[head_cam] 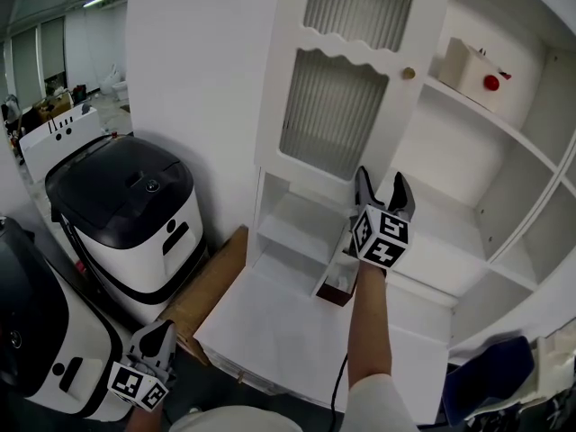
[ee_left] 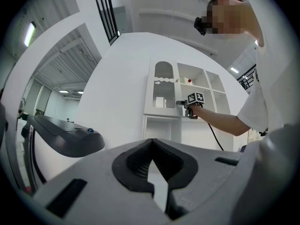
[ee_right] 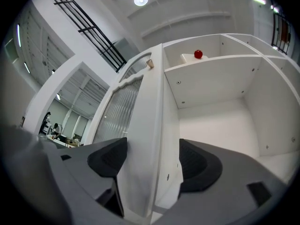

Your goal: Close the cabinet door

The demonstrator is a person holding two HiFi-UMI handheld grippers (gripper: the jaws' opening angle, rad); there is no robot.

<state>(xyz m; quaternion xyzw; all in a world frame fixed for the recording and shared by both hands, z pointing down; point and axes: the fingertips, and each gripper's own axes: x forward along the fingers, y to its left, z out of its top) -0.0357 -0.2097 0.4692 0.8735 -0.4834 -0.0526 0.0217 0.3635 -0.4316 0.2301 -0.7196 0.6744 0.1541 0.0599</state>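
Right claw (head_cam: pixel 382 190) wide open, straddling the free edge of the cabinet door (head_cam: pixel 335 106) near its bottom; edge sits between the pads, not clamped. Door swung out, ahead-left of claw; open cabinet (head_cam: pixel 531 151) shelves to its right. Left claw (head_cam: pixel 160 333) closed, empty, well below-left, beside black-lidded appliance (head_cam: pixel 126 210).

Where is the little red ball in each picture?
Head view: the red ball sits upper right, on a shelf.
Left gripper view: a tiny red dot just above centre, far away.
Right gripper view: near the top, right of centre.
Shared landmark: the ribbed cabinet door, left of the ball in every view.
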